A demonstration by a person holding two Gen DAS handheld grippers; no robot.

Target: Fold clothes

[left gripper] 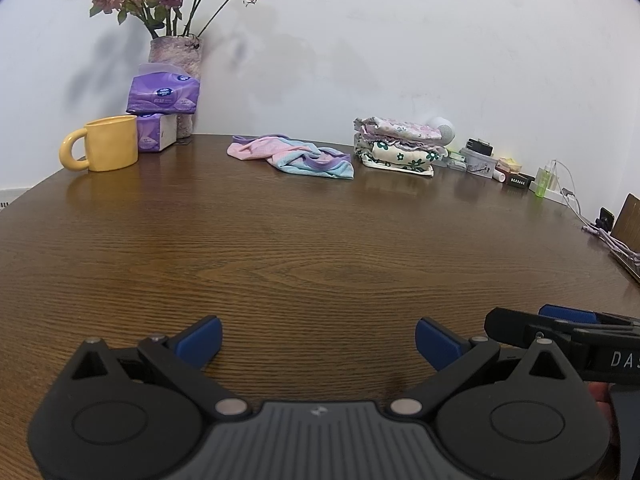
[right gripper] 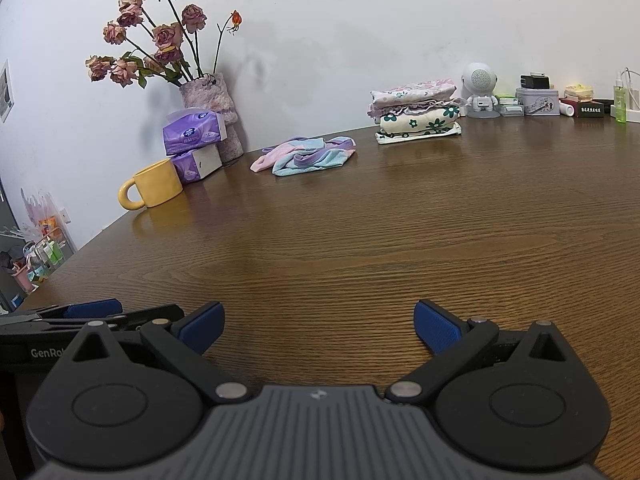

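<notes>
A glossy yellow ceramic mug (right gripper: 155,189) stood on the dark wood-grain table (right gripper: 360,240), just beside two stacked purple tissue packs (right gripper: 195,147). Behind them a mottled pink vase (right gripper: 218,114) held dried roses (right gripper: 148,40). Against the white wall stood a small white robot figurine (right gripper: 480,90), a tin box (right gripper: 537,101) and a green spray bottle (right gripper: 620,102).

Soft, even indoor light leaves faint flower shadows on the wall (left gripper: 360,40) and a dull sheen on the table (right gripper: 360,220); fisheye edges curve and darken.
</notes>
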